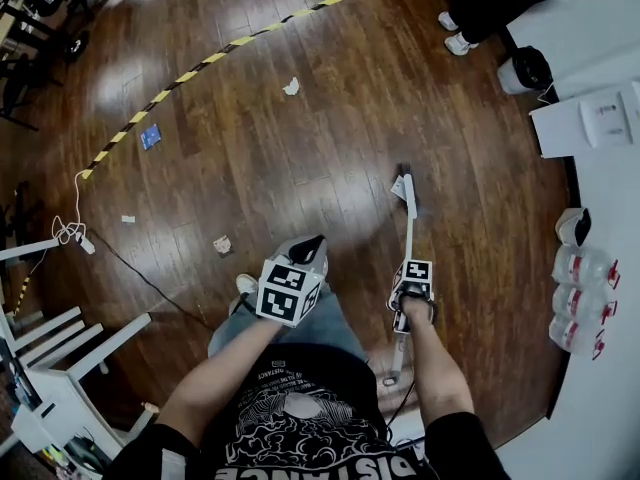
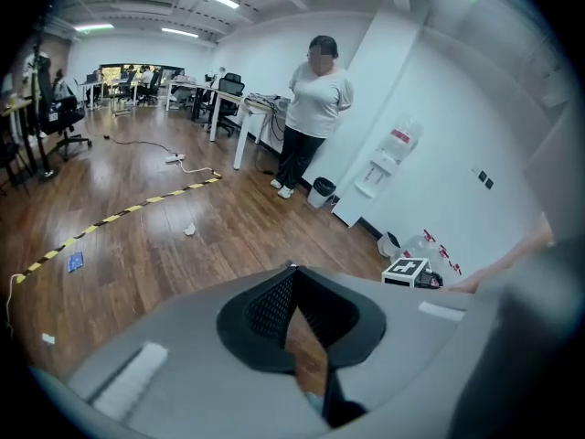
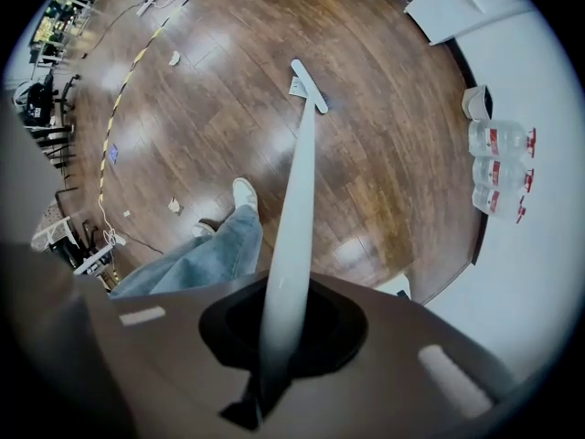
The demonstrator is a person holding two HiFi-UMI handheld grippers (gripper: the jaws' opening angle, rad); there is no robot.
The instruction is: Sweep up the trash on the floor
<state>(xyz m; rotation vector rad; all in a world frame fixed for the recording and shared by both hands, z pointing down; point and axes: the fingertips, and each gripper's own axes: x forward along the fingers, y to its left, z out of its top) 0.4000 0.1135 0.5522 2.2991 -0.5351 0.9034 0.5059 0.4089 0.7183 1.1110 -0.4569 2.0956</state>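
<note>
My right gripper [image 1: 411, 271] [image 3: 285, 323] is shut on a long white broom handle [image 3: 297, 208]. The broom head [image 1: 408, 194] [image 3: 308, 85] rests on the wooden floor ahead, with a white scrap of paper [image 1: 398, 186] [image 3: 297, 87] against it. More trash lies about: a crumpled paper [image 1: 291, 86] [image 2: 189, 230] farther off, another wad [image 1: 222, 245] [image 3: 175, 206] near my left shoe, and a blue card [image 1: 150, 136] [image 2: 75, 262]. My left gripper [image 1: 307, 249] [image 2: 292, 274] hangs over my left leg, jaws together, holding nothing.
A yellow-black taped cable [image 1: 200, 63] curves across the floor. A bystander [image 2: 316, 108] stands by a small waste bin [image 1: 525, 68]. Water bottles [image 1: 582, 298] line the white wall at right. White furniture [image 1: 55, 363] and a power strip [image 1: 78, 236] sit at left.
</note>
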